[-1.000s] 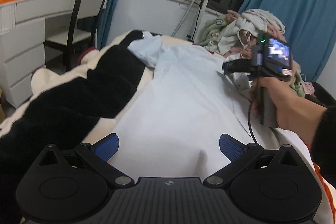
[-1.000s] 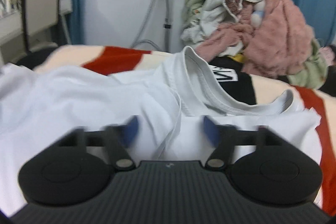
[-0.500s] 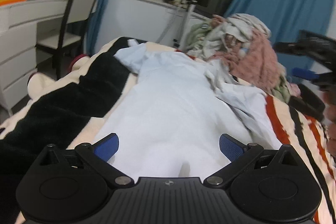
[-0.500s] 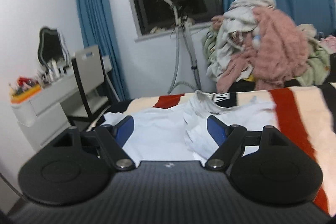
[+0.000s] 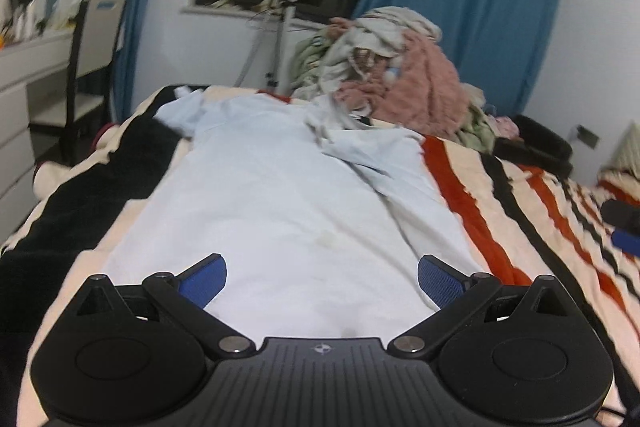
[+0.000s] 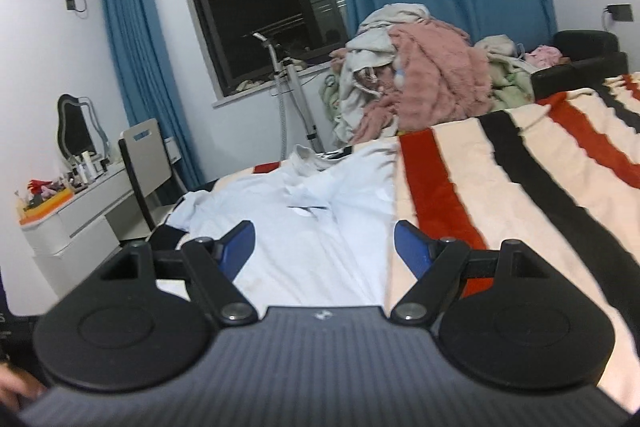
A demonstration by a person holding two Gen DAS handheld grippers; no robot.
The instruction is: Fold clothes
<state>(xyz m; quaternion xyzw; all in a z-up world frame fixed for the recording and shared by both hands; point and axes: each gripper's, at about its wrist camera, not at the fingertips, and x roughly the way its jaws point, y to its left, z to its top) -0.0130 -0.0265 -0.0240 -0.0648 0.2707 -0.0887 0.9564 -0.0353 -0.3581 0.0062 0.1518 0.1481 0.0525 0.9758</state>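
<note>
The white T-shirt (image 5: 272, 195) lies flat on the striped blanket (image 5: 520, 211), its long axis running from 6 o'clock, under my left gripper (image 5: 322, 277), up toward 12 o'clock, where the collar end meets the heap of unfolded clothes (image 5: 400, 83). In the left wrist view the hem sits right beneath my blue pads (image 5: 202, 281), so I judge my left hand to be the nearer one to the hem. My left jaws are spread wide with only cloth below them, nothing pinched.

My right gripper (image 6: 324, 249) looks along the shirt's right edge: the fabric fills the space from 9 to 12 o'clock of my fingers, while bare blanket stripes run off toward 2 o'clock. Those jaws also stand wide apart and carry nothing. The pads hang above the cloth and I cannot tell whether they touch it.

The shirt itself looks thin and limp, pale with a bluish cast in this light. One sleeve (image 5: 384, 163) is already turned in over the body at about 1 o'clock in the left view, leaving a diagonal ridge; the other sleeve (image 5: 180, 115) is bunched at 11 o'clock over a black stripe of the blanket. The collar (image 6: 306, 157) stands slightly rumpled at the far end. A faint stain shows mid-body
</note>
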